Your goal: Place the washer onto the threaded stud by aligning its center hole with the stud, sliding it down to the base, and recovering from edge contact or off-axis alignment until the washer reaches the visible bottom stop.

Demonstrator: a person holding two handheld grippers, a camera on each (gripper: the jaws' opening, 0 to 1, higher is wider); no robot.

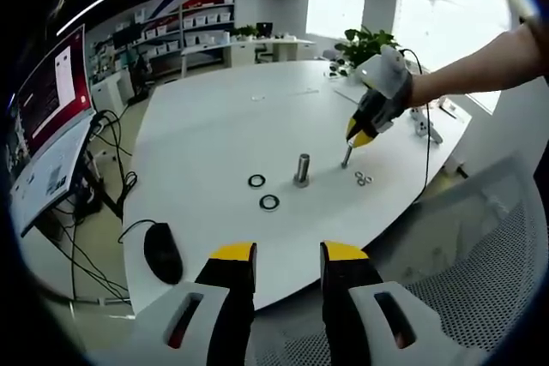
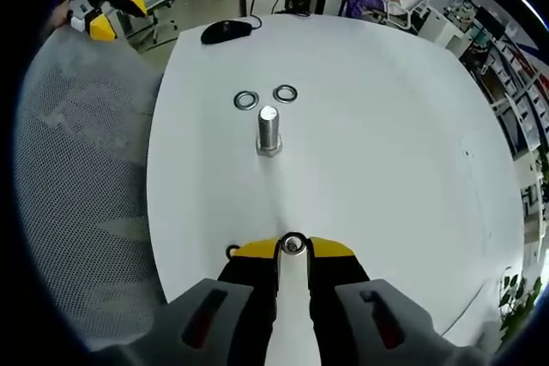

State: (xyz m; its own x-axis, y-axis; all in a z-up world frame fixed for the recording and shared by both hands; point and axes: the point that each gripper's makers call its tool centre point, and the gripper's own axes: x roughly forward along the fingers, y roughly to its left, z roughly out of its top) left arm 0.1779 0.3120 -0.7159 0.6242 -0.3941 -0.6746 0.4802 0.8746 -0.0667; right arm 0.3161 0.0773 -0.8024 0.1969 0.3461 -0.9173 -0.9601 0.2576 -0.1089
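Observation:
The threaded stud (image 1: 302,169) (image 2: 268,130) stands upright on its hex base in the middle of the white table (image 1: 214,126) (image 2: 377,126). Two loose washers (image 1: 256,181) (image 1: 269,202) lie just beside it, seen in the right gripper view as washers (image 2: 246,99) (image 2: 286,93) beyond the stud. My right gripper (image 2: 293,250) (image 1: 358,136) is shut on a small washer (image 2: 293,244), held low over the table, a short way from the stud. My left gripper (image 1: 287,255) (image 2: 107,8) is open and holds nothing, back off the table edge above a chair.
A few more small washers (image 1: 364,179) lie near the right gripper. A black mouse (image 1: 163,252) (image 2: 226,31) sits at the table edge. A grey mesh chair (image 1: 480,280) (image 2: 77,169) stands against the table. A monitor (image 1: 51,109) is to the left.

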